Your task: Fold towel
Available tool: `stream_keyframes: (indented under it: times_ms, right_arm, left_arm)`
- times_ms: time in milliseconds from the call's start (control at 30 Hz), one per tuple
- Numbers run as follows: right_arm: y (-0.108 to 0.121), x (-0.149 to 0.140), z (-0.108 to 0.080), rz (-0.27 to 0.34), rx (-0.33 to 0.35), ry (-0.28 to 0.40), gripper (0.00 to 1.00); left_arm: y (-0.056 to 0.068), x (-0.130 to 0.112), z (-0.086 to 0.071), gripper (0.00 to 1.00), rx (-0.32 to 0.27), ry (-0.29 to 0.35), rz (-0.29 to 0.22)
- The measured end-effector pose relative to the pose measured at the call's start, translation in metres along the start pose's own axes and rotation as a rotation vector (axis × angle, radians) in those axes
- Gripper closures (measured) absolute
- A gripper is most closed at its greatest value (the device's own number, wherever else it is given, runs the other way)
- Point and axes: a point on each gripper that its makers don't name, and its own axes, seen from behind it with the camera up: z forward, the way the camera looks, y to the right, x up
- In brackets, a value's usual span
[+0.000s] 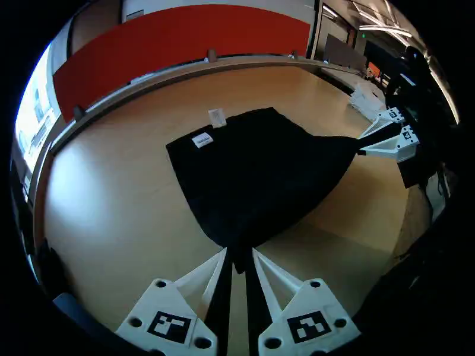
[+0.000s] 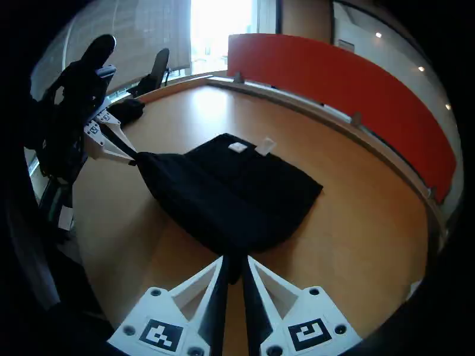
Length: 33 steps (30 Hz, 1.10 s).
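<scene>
A black towel (image 1: 255, 172) lies partly on the light wooden table (image 1: 119, 196), its near edge lifted and stretched between the two grippers. In the left gripper view my left gripper (image 1: 238, 264) is shut on one lifted corner; the right gripper (image 1: 363, 145) holds the other corner at the far right. In the right gripper view my right gripper (image 2: 235, 267) is shut on its corner of the towel (image 2: 237, 190), and the left gripper (image 2: 132, 158) pinches the opposite corner at the left. White tags (image 1: 202, 140) show near the towel's far edge.
A red partition (image 1: 178, 47) runs along the table's far edge. A white pile (image 1: 368, 98) lies at the far right of the table in the left gripper view. Dark office chairs (image 2: 157, 68) and a bright window (image 2: 222, 29) stand beyond the table in the right gripper view.
</scene>
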Motion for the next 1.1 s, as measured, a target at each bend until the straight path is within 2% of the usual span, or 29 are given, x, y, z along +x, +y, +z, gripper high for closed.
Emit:
stream_keyframes:
  times_ms: [200, 567, 1100]
  right_arm:
    - [-0.001, 0.017, -0.018, -0.016, -0.003, 0.023, 0.86]
    - [-0.002, 0.036, -0.047, -0.021, -0.004, 0.047, 0.86]
    - [-0.013, 0.047, -0.077, -0.047, 0.001, 0.051, 0.86]
  left_arm:
    - [0.002, 0.014, -0.021, 0.86, 0.012, 0.016, 0.008]
    - [0.012, 0.032, -0.054, 0.86, 0.011, 0.038, -0.011]
    - [0.019, 0.041, -0.078, 0.86, -0.017, 0.061, -0.02]
